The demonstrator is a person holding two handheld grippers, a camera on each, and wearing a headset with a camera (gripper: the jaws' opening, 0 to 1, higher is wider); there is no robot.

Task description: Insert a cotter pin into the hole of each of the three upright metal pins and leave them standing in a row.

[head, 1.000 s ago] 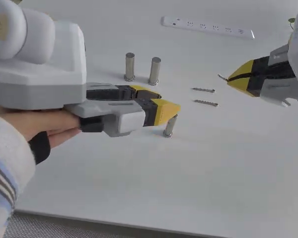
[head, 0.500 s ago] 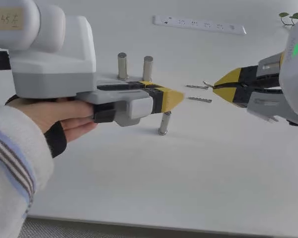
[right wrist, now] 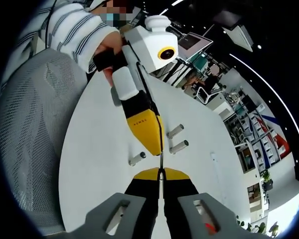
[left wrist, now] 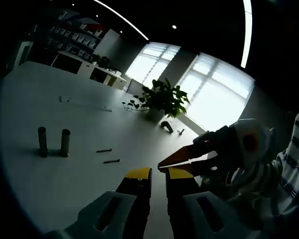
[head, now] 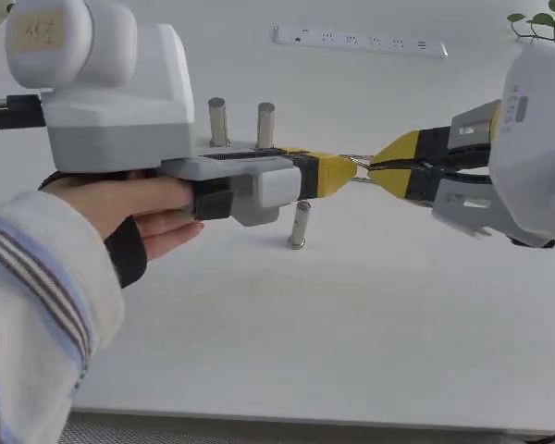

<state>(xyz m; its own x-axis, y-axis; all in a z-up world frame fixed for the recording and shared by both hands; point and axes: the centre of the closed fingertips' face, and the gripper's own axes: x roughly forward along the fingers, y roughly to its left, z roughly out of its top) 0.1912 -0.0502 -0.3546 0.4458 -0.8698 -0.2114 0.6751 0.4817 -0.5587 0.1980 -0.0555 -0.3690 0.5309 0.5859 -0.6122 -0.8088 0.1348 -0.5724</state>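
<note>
My right gripper (head: 375, 170) (right wrist: 161, 172) is shut on a thin cotter pin (right wrist: 161, 160) that sticks out of its yellow tips. My left gripper (head: 347, 171) (left wrist: 158, 173) faces it tip to tip above the white table, its jaws a narrow gap apart, and the pin's free end reaches its tips. One metal pin (head: 299, 225) stands upright just below the grippers. Two more metal pins (head: 218, 120) (head: 265, 125) stand side by side farther back. Two loose cotter pins (left wrist: 103, 150) (left wrist: 111, 161) lie on the table to their right.
A white power strip (head: 361, 42) lies along the far side of the table (head: 351, 314). A potted plant (left wrist: 162, 97) stands at the far right corner. A grey mesh chair (right wrist: 30, 124) stands beside the table near the person.
The right gripper has carried the cotter pin leftward until its tips almost meet the left gripper's. The left gripper's jaws have closed to a narrow gap, and it has risen off the near metal pin.
</note>
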